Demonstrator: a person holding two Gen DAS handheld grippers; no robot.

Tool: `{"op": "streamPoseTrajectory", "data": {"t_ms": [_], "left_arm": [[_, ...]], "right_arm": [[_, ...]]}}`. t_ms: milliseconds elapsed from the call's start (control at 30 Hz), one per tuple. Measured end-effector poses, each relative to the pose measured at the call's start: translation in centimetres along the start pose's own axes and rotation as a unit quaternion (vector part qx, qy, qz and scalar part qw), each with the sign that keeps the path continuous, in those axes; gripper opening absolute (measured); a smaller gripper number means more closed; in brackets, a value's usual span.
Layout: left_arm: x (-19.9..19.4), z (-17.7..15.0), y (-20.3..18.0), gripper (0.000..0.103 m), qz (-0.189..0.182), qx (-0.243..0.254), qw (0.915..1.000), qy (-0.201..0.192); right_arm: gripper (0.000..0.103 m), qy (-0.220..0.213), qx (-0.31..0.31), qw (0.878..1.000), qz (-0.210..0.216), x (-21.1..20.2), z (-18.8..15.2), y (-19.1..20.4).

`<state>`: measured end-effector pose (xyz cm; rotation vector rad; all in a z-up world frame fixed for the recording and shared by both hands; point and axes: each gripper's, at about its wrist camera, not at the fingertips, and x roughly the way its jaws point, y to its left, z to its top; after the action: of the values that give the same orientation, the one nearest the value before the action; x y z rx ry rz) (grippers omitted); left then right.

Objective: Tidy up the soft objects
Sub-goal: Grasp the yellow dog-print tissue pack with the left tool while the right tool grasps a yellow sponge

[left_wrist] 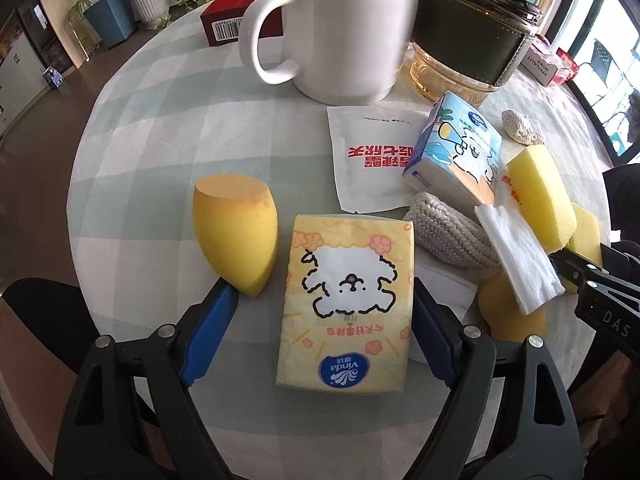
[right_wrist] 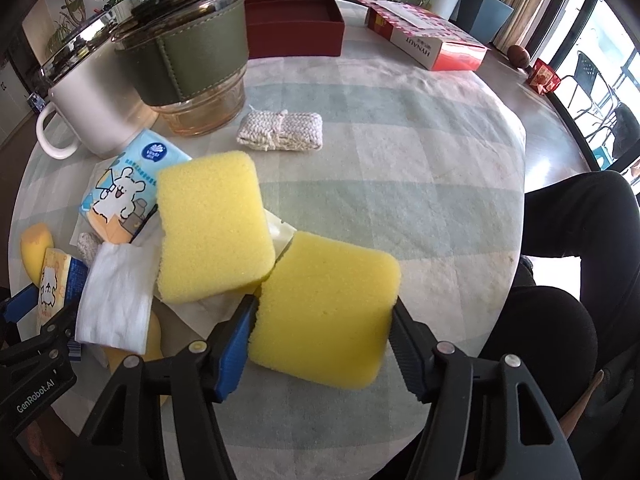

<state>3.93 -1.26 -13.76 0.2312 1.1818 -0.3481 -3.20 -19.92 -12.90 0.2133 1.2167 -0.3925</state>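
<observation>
A yellow tissue pack [left_wrist: 348,304] lies flat between the fingers of my left gripper [left_wrist: 320,286]. The right pad is at the pack's edge, while a gap shows on the left, so the gripper is open. An orange egg-shaped makeup sponge [left_wrist: 236,232] stands just left of it. My right gripper [right_wrist: 323,302] is shut on a yellow sponge [right_wrist: 324,312], with a pad on each side edge. A second yellow sponge [right_wrist: 212,224] leans on the pile beside it. The pile holds a blue tissue pack [left_wrist: 456,156], white cotton pads [left_wrist: 520,256] and a knitted pad [left_wrist: 444,232].
A white mug [left_wrist: 344,32] and a glass cup with a green sleeve [left_wrist: 472,40] stand behind the pile. A red box [right_wrist: 292,20] and a printed carton [right_wrist: 424,36] sit at the far edge. A folded knitted cloth [right_wrist: 280,132] lies mid-table. A person's dark-clothed leg [right_wrist: 580,220] is at the right.
</observation>
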Motion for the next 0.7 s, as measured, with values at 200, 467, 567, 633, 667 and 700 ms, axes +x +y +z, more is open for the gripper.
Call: {"op": "streamPoseTrajectory", "data": {"t_ms": [200, 467, 567, 633, 667, 700], "left_arm": [[-1.1, -0.3, 0.4, 0.056, -0.006, -0.014, 0.9998, -0.014], [-1.6, -0.1, -0.4, 0.05, -0.02, -0.01, 0.9996, -0.018], [-2.2, 0.3, -0.2, 0.05, -0.019, -0.008, 0.9995, -0.025], [-2.5, 0.6, 0.0, 0.05, -0.02, -0.012, 0.9993, -0.03], [-2.7, 0.7, 0.2, 0.05, -0.021, -0.012, 0.9991, -0.034], [-3.0, 0.8, 0.3, 0.05, -0.02, -0.013, 0.999, -0.037]], "right_arm": [[0.06, -0.007, 0.013, 1.0, 0.008, 0.0, 0.3, -0.7], [0.059, -0.035, 0.005, 0.999, 0.005, -1.5, 0.4, -0.9], [0.059, -0.041, 0.001, 0.999, -0.003, -1.8, 0.5, -0.9], [0.059, -0.047, -0.004, 0.999, -0.006, -2.1, 0.5, -0.9], [0.059, -0.048, -0.004, 0.999, -0.003, -2.2, 0.6, -0.9], [0.059, -0.049, -0.003, 0.999, -0.001, -2.4, 0.6, -1.0]]}}
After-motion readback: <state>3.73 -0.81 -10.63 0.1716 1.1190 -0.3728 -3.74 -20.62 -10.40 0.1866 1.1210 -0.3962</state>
